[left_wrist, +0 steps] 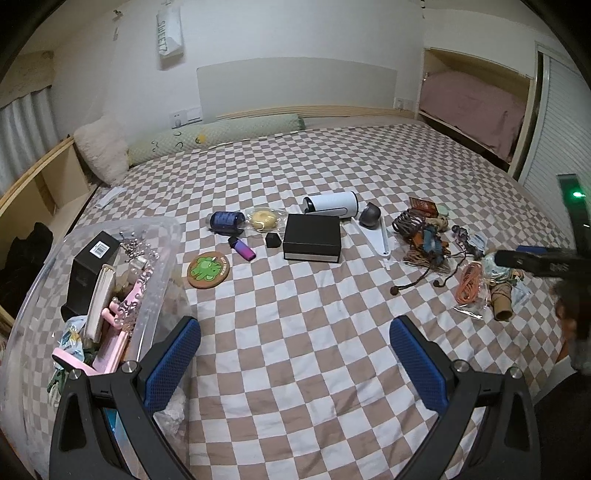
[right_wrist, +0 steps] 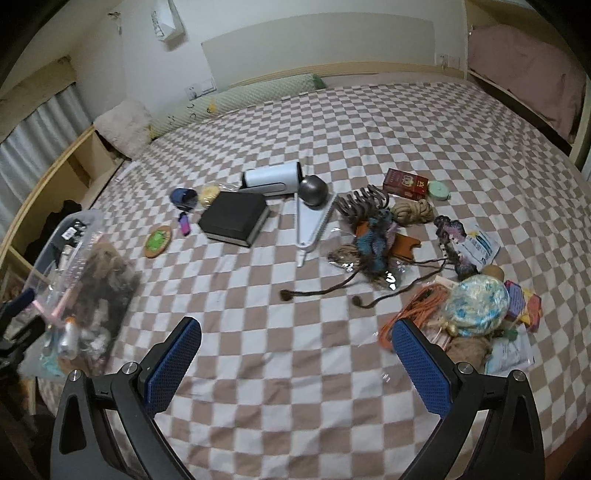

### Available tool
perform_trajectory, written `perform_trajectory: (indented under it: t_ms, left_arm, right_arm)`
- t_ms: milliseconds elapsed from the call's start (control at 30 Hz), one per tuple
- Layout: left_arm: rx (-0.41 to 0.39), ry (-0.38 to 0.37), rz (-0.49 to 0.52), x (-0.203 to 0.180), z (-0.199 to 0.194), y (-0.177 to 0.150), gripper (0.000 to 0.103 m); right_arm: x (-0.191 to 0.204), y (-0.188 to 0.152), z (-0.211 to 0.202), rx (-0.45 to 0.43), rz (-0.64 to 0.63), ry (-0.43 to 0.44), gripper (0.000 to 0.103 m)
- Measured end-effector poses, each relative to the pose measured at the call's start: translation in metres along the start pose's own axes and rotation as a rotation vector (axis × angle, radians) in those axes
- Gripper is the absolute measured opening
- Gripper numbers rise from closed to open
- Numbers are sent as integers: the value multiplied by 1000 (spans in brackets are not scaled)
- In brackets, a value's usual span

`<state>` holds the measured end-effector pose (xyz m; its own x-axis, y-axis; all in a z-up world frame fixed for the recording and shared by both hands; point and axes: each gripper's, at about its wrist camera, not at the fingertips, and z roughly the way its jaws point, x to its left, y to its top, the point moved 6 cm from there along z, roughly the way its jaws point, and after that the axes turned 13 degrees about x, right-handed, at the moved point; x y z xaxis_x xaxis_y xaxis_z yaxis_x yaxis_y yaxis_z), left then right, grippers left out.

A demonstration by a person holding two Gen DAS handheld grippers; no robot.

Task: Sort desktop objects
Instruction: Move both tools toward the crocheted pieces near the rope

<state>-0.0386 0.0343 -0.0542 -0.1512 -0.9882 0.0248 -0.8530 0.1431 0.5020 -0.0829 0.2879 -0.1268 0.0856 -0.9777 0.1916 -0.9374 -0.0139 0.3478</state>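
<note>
Writing first: a white banner high on the wall [left_wrist: 170, 31] reads "SWEET", and the round cork coaster with a green cartoon dinosaur [left_wrist: 208, 269] carries a ring of small letters too fine to read. That black rectangular box with a pale band along its base [left_wrist: 312, 237] is our landmark, sitting mid-bed on the brown-and-white checked bedspread [left_wrist: 295, 332]. The coaster lies left of the box and nearer the camera; a purple-and-pink lighter-shaped item [left_wrist: 242, 248] and a small black cube [left_wrist: 273, 239] sit just left of it. Behind the box lies a white cylinder on its side [left_wrist: 330, 204], with a grey metal ball [left_wrist: 369, 215] beside that.

Well left of the box, the clear plastic bin [left_wrist: 162, 266] holds a black carton with a barcode sticker [left_wrist: 96, 254], its print illegible; the bin's near end is cut off by the frame. Right of the box sprawls a tangle of brown cords and twine [right_wrist: 369, 236], a red packet with gold print [right_wrist: 405, 184] that is unreadable, an orange cable coil [right_wrist: 413, 314] and a blue-and-cream fluffy ball [right_wrist: 476, 306].

The left gripper [left_wrist: 295, 365] hangs wide apart, nothing between its blue pads. The right gripper [right_wrist: 297, 365] stands wide too, empty over bare bedspread, its right finger [right_wrist: 421, 369] overlapping the orange coil in view.
</note>
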Motion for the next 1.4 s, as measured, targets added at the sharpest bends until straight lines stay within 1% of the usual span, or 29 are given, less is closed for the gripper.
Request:
perform_trajectory:
  t_ms: [33,133,167,300,400,467,567,700,800,867,933,967,1100,1133,1200,1267,1300,1400]
  left_arm:
    - [4,-2,2,0,2,0,103]
    - [17,-10,13,-2,7,0,103]
    - [21,-12,19,-3,9,0,103]
    - [34,-30,45,-11,18,0,103]
    - [45,-84,60,-21,26,2,103]
    - [68,-125,71,-32,36,3,103]
    - [93,-163,110,-52,50,4,103]
    - [109,-181,178,-78,67,7,103]
    - [126,-189,217,-92,81,11,103]
    - [143,-189,232,-101,97,17,103]
    - [169,-200,250,-113,114,28,102]
    - [182,-206,259,-120,123,33,102]
    - [161,-223,307,-154,153,60,101]
    - [158,-233,312,-163,161,66,101]
    - [173,-271,311,-183,180,76,101]
    - [182,-281,321,-199,197,84,101]
    - [179,-280,328,-207,205,89,101]
    - [152,-273,330,-225,224,102,101]
  right_arm:
    - [-6,4,6,1,2,-11,85]
    - [-29,17,28,8,45,-26,75]
    - [-37,22,34,7,61,-34,73]
    - [-78,38,55,0,149,-90,72]
    - [-105,47,63,-2,212,-116,72]
    - [-122,53,70,-5,241,-141,72]
    - [-147,59,82,5,277,-174,72]
    - [-178,61,101,37,311,-202,72]
    - [-193,62,112,46,317,-212,72]
    - [-196,62,117,53,307,-216,70]
    - [-198,62,121,59,295,-221,63]
    - [-197,62,123,61,281,-230,63]
    - [-191,65,127,65,199,-279,62]
    - [-188,66,127,63,183,-280,57]
    - [-185,69,129,60,159,-279,54]
    - [-184,73,132,60,148,-270,54]
    - [-183,75,134,59,135,-281,54]
    - [-183,76,140,63,132,-266,54]
